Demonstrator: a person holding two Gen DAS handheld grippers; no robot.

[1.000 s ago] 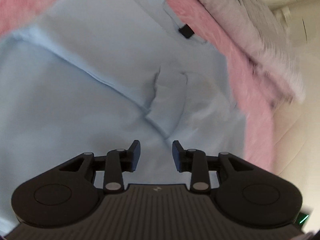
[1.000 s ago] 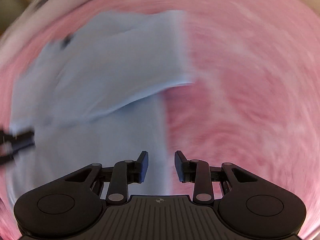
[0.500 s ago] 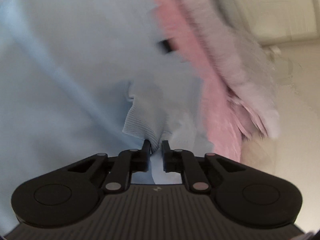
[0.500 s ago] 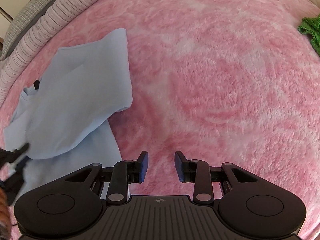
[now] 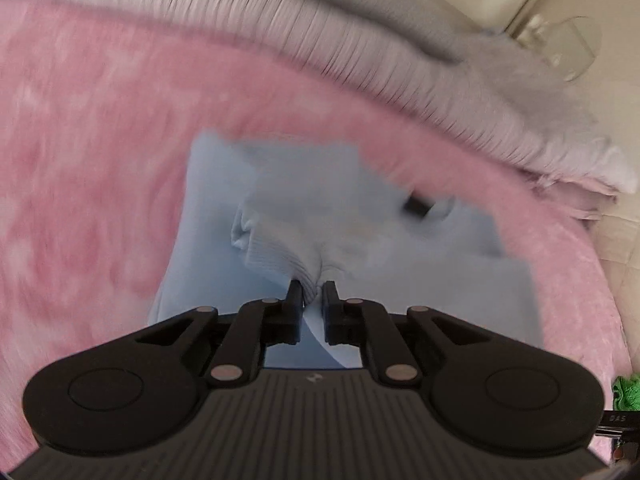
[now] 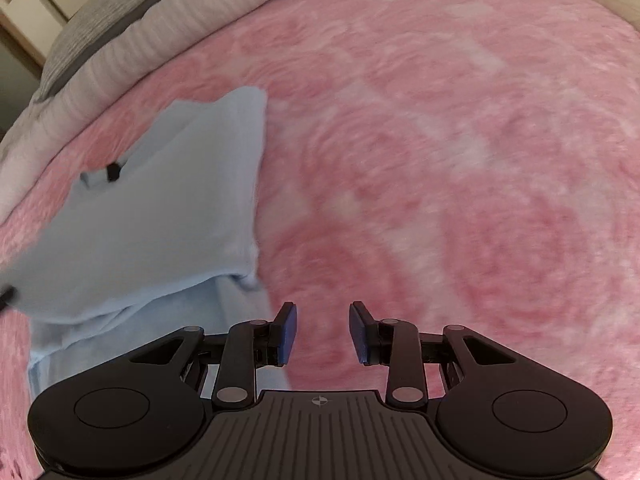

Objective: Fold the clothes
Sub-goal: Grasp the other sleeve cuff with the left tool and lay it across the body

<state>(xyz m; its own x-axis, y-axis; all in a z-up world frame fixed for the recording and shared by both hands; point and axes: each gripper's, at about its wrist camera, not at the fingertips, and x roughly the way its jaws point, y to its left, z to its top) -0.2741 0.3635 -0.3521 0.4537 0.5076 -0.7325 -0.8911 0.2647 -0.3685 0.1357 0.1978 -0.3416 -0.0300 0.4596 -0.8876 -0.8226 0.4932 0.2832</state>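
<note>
Here, nearest the lens, the left claw [image 5: 311,294] is pinching a bunch of ribbed knit, apparently a cuff or hem, of the pale blue garment [image 5: 420,280], its jaws nearly together with the cloth puckering between them. The right claw [image 6: 323,330] is hanging with its jaws standing well apart and gripping nothing, just beside the garment's near right edge. Beyond the claws, the garment is lying on the pink fleece blanket [image 6: 440,160] of a bed, with one layer already turned over another, so it is sitting partly folded; how many folds are in it I cannot tell, as the left view is blurring. A small dark tag [image 6: 113,171] is showing near the neckline on the far side. Judging by how it is sagging and gathering at the pinch, the cloth is behaving as light, soft and limp: it is likely going to droop from any single hold and drag on the fuzzy blanket rather than slide cleanly. The ribbed edge is giving the firmest purchase, being thicker and less slippery than the body; a matching hold at a free corner or hem would probably be keeping the fold line straight. Farther off, a striped quilt [image 5: 360,52] and a grey pillow [image 6: 92,28] are lying along the head of the bed.
</note>
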